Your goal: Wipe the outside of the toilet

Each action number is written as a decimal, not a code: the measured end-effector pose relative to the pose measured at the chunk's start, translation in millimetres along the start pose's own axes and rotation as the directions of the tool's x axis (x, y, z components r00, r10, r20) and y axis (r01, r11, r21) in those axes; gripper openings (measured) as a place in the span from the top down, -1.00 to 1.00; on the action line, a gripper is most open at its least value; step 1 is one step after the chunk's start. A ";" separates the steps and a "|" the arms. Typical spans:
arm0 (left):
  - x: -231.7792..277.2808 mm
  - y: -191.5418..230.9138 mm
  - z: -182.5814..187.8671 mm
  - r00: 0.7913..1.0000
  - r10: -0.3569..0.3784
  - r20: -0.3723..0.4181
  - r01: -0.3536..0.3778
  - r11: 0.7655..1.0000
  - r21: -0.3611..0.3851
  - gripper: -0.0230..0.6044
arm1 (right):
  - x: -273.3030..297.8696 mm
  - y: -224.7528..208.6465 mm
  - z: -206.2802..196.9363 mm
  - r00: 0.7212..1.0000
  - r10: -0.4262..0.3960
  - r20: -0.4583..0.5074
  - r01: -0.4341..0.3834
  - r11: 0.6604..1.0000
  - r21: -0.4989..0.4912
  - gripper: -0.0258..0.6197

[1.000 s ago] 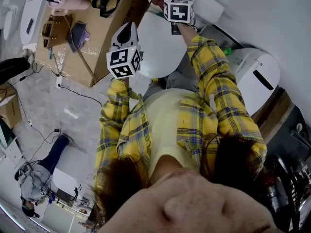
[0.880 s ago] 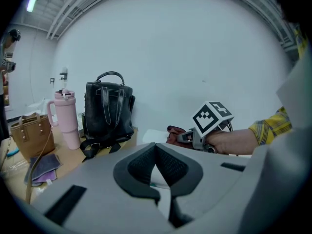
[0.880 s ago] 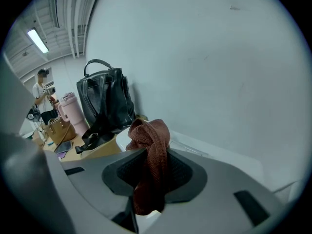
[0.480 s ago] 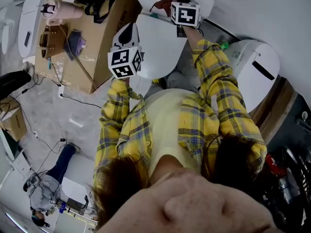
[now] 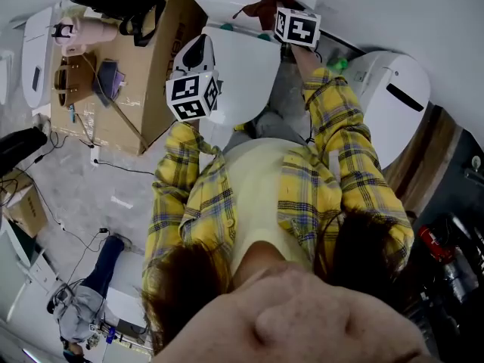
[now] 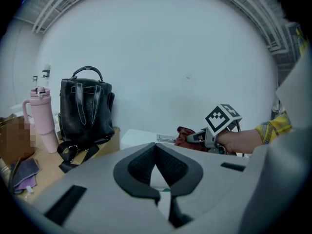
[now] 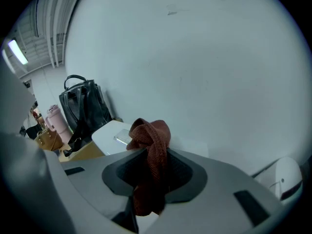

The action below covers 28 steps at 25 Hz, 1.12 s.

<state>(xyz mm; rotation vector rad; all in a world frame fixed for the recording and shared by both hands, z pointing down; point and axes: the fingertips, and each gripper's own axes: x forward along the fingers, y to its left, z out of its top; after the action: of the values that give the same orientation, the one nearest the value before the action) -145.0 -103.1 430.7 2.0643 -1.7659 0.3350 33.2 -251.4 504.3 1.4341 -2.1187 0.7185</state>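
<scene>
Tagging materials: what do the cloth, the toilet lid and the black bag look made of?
Cloth: rust-brown woven fabric, matte, ribbed weave visible. Toilet lid: smooth white, glossy; plastic or ceramic, unclear. Black bag: leather or imitation, soft sheen, seams.

The person wore a blue-checked yellow plaid shirt [image 5: 336, 165] over a pale yellow top [image 5: 253, 203], and beyond the shirt's cuffs the grey left gripper [image 6: 156, 147] and right gripper [image 7: 154, 152] each bore a black-and-white marker cube [image 5: 193, 95].
</scene>
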 end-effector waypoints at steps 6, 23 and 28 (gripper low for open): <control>8.0 -14.3 0.2 0.999 -0.039 -0.010 0.039 0.999 0.016 0.92 | -16.2 -38.0 -10.1 0.998 -0.056 0.007 0.055 0.998 0.033 0.54; 25.6 -35.1 0.1 0.995 -0.096 -0.023 0.096 0.995 0.033 0.92 | -54.8 -71.7 -32.5 0.995 -0.102 0.025 0.100 0.993 0.059 0.54; 24.6 -18.9 0.2 0.998 -0.056 -0.018 0.057 0.998 0.018 0.92 | -68.4 -40.6 -31.5 0.998 -0.022 0.067 0.020 0.999 0.028 0.54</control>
<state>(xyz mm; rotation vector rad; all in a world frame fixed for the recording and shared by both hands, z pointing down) -122.2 -122.7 438.3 2.1134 -1.6970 0.3530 97.2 -196.6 489.9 1.5126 -2.1488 0.7029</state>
